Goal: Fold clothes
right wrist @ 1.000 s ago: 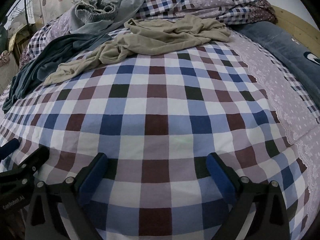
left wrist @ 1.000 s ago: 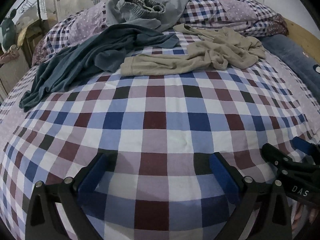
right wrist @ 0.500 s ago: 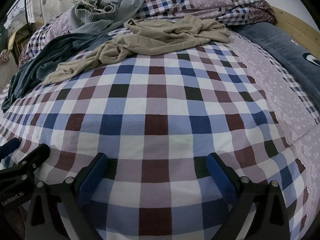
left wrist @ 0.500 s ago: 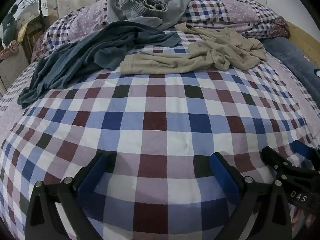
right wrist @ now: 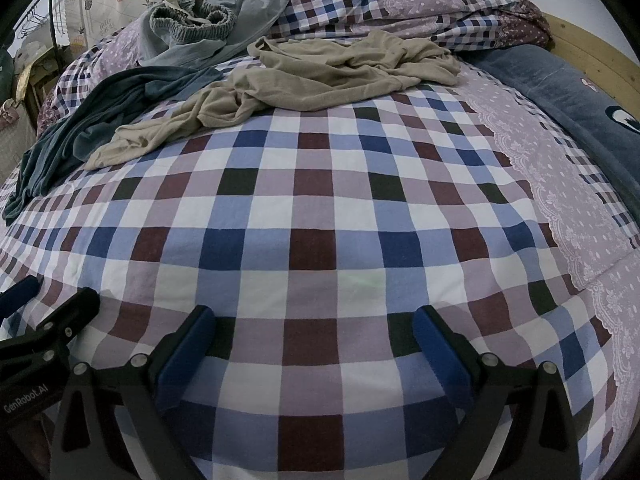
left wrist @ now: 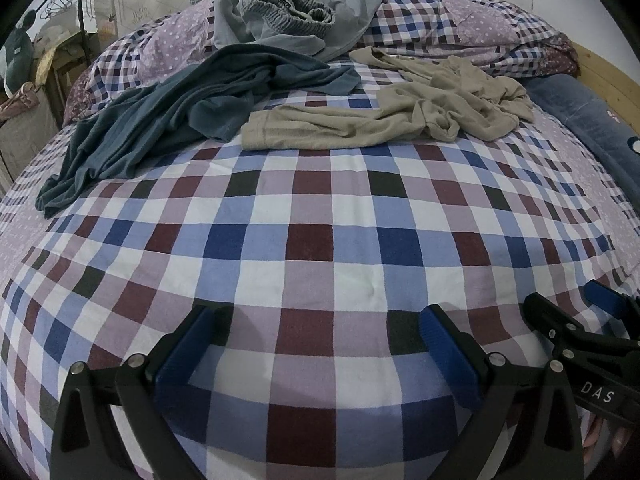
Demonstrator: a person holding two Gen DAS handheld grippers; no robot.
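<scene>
The bed sheet [left wrist: 312, 236] has blue, dark red, white and purple squares. One shirt [left wrist: 384, 124] is tan, one top [left wrist: 168, 120] dark teal, the pants [left wrist: 288, 20] grey.

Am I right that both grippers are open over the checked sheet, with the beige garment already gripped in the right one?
Not quite. The right gripper is open and empty; the beige garment lies crumpled farther up the checked sheet, as the right wrist view shows. The left gripper is open too.
</scene>
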